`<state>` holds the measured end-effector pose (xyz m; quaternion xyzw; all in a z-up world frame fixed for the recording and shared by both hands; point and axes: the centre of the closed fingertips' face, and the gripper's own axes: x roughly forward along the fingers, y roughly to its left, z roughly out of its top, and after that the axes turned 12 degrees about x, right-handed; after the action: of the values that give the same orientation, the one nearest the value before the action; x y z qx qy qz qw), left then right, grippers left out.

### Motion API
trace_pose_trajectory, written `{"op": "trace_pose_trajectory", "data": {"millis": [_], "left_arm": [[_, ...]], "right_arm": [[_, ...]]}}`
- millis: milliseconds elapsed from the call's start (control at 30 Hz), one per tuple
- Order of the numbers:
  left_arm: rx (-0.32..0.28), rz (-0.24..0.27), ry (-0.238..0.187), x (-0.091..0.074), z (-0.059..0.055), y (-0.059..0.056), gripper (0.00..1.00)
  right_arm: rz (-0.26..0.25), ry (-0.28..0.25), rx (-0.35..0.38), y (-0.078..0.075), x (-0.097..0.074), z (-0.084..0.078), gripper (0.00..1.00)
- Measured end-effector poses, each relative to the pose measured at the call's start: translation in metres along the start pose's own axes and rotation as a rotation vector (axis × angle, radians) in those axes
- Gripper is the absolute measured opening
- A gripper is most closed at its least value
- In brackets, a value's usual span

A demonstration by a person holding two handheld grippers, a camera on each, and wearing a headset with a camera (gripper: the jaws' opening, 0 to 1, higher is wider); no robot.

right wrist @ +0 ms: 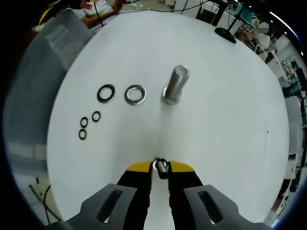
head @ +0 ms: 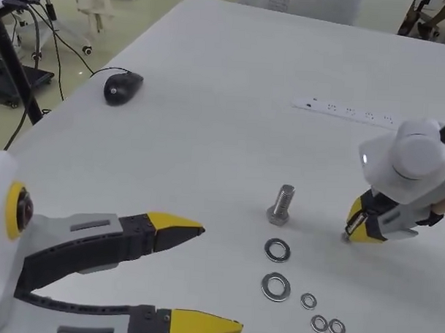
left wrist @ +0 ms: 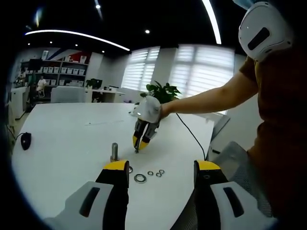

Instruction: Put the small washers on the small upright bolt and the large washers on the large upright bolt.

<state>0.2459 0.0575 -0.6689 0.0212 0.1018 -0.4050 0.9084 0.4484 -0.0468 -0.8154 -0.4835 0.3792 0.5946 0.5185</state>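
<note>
The large bolt (head: pixel 281 204) (right wrist: pixel 175 84) (left wrist: pixel 114 152) stands upright on its head on the white table. Two large washers (head: pixel 277 268) (right wrist: pixel 122 93) lie flat just in front of it, and three small washers (head: pixel 322 315) (right wrist: pixel 89 125) lie beside those. My right gripper (head: pixel 355 228) (right wrist: pixel 160 167) points down at the table to the right of the large bolt, shut on the small bolt (right wrist: pixel 161 166), which touches the tabletop. My left gripper (head: pixel 204 279) (left wrist: pixel 161 170) hovers open at the near left, nothing between its jaws.
A black mouse (head: pixel 123 87) with its cable lies at the far left of the table. A white power strip (head: pixel 349 111) lies at the far right. Chairs and cables stand on the floor beyond the left table edge.
</note>
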Motion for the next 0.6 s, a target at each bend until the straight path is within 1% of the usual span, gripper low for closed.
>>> {"op": "trace_pose_trajectory", "data": {"millis": [100, 300, 367, 467, 600], "left_arm": [[-0.003, 0.005, 0.000, -0.001, -0.001, 0.001, 0.53], [-0.007, 0.009, 0.006, -0.002, -0.003, 0.001, 0.53], [-0.006, 0.010, 0.006, -0.002, -0.003, 0.001, 0.53], [-0.004, 0.011, 0.005, -0.002, -0.002, 0.001, 0.53], [0.001, 0.006, 0.007, -0.002, -0.001, -0.001, 0.54]], "right_arm": [[0.003, 0.006, -0.004, 0.001, 0.003, -0.002, 0.13], [0.008, -0.005, 0.002, 0.002, 0.003, -0.002, 0.15], [0.008, -0.011, 0.006, 0.004, 0.000, -0.001, 0.15], [-0.008, -0.022, 0.017, 0.004, -0.007, -0.003, 0.16], [-0.032, -0.033, 0.048, 0.005, -0.018, -0.010, 0.18]]}}
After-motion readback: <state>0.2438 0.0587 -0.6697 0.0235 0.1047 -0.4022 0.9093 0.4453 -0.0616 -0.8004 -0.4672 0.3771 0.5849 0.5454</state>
